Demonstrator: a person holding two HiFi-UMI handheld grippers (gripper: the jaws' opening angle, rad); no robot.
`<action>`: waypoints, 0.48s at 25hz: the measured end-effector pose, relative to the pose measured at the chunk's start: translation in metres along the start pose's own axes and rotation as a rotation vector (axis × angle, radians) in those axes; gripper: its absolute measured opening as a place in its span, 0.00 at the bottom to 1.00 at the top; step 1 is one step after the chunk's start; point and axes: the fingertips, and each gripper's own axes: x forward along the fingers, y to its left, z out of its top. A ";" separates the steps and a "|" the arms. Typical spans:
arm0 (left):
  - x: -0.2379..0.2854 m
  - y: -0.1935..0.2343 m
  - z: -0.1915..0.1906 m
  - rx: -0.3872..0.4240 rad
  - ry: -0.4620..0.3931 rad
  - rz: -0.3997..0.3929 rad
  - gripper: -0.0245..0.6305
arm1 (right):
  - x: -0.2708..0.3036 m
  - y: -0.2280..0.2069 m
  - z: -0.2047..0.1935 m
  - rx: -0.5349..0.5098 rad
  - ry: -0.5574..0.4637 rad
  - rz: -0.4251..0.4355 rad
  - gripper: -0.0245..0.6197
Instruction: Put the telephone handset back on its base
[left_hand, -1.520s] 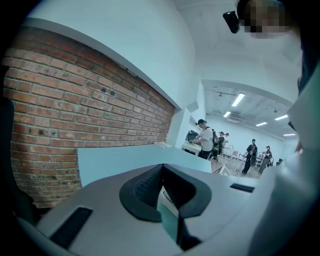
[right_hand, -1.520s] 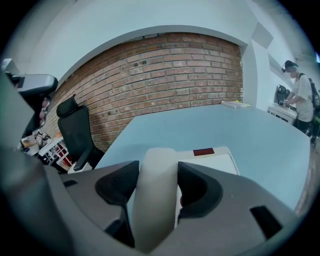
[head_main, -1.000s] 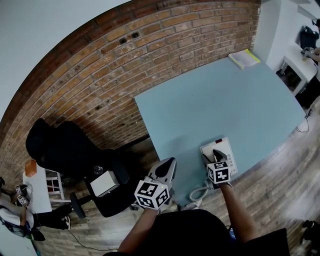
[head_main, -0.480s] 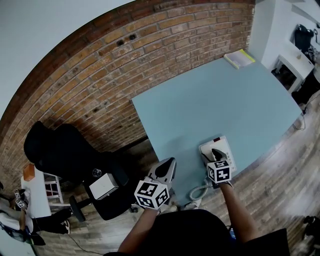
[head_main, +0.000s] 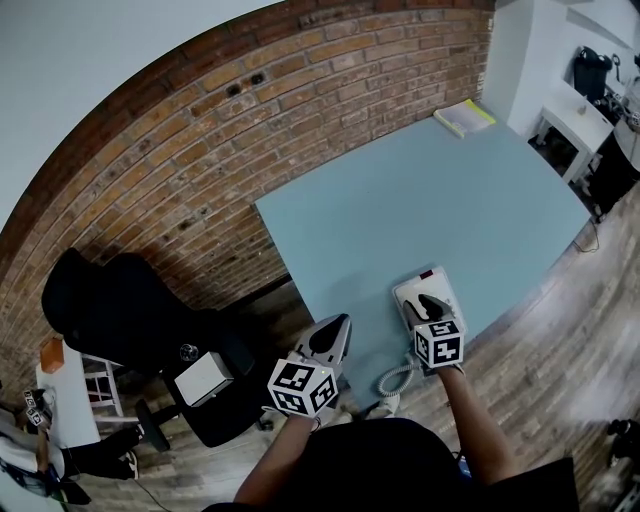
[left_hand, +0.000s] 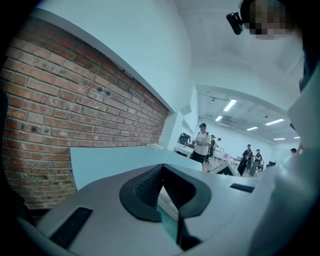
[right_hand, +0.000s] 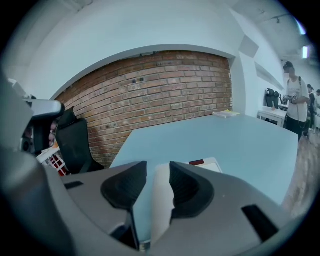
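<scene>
- Since the earlier frame, the right gripper (head_main: 424, 303) has been closing its jaws. The left gripper (head_main: 338, 328) has kept its place.
- Right gripper: the jaws stand at medium width, one either side of the white handset (right_hand: 160, 200). The right pad is at the handset's edge. A strip of table (head_main: 400, 200) shows between the left pad and the handset, so there is no grip.
- Handset: it lies lengthwise along the left side of the base (head_main: 438, 285), close to the table's near edge. No view shows whether it sits in the cradle.
- Cord (head_main: 395, 380): coiled, it hangs off the near edge beside the right gripper.
- Left gripper: the jaws meet at the tips and hold nothing. It is held off the table's near left edge, apart from the base.
- A notebook (head_main: 463, 117) lies at the far corner.
</scene>
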 end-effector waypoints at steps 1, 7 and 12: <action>-0.001 -0.001 0.001 0.003 0.000 -0.006 0.05 | -0.004 0.000 0.003 -0.001 -0.011 -0.008 0.27; -0.007 -0.004 0.006 0.011 -0.005 -0.044 0.05 | -0.024 0.005 0.020 0.020 -0.072 -0.045 0.19; -0.020 -0.003 0.011 0.026 -0.017 -0.055 0.05 | -0.044 0.016 0.034 0.037 -0.139 -0.078 0.10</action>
